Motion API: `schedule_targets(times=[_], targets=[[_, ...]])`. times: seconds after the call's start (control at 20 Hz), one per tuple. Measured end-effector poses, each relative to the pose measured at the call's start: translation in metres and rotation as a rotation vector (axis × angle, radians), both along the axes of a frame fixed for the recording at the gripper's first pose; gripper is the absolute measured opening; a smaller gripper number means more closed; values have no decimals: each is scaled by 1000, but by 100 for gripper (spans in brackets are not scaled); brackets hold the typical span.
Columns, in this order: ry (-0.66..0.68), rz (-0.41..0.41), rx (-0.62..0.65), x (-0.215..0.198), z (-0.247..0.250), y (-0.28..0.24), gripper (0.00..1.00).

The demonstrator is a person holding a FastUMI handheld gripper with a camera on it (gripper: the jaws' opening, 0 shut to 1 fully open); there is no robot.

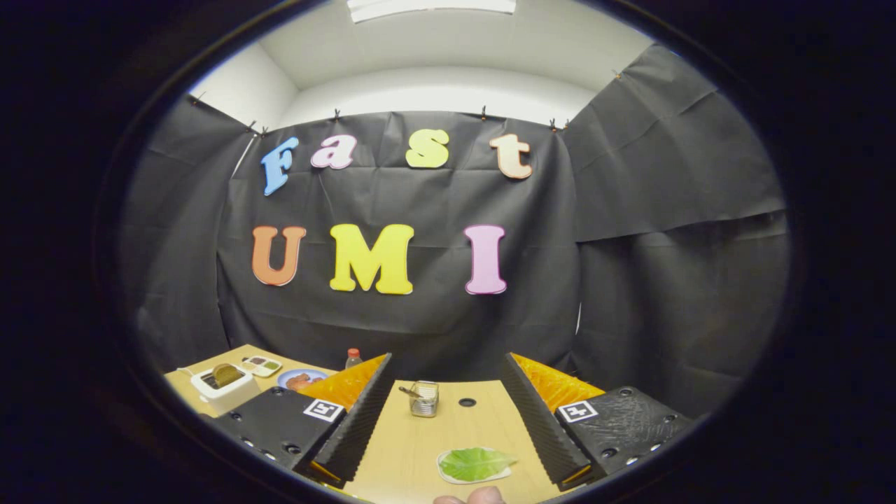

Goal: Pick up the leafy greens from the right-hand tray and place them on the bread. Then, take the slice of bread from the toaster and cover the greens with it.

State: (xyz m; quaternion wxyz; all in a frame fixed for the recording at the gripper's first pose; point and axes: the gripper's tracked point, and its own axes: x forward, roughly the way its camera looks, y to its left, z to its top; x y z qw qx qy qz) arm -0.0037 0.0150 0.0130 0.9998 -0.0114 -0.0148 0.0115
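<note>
1. The gripper [448, 413] is hovering above the counter [483, 420] with its fingers spread wide — nothing is sitting between their inner faces.
2. The leafy greens [476, 463] are lying on a small white tray [448, 473], low between the fingers (nearer the right one).
3. A small metal holder [424, 398] is standing beyond the greens.
4. Off past the left finger, the toaster [222, 387] is holding a slice of bread [227, 374] — a plate [301, 379] beside it is carrying what may be food.

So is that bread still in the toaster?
Yes, in: a browned slice stands up from the toaster's slot. The open gripper frames the leafy green.
</note>
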Motion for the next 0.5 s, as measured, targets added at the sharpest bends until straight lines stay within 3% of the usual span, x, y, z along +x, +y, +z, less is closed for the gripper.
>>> schedule_targets(times=[0.5], targets=[[5,16,13,5,-4,-16,95]])
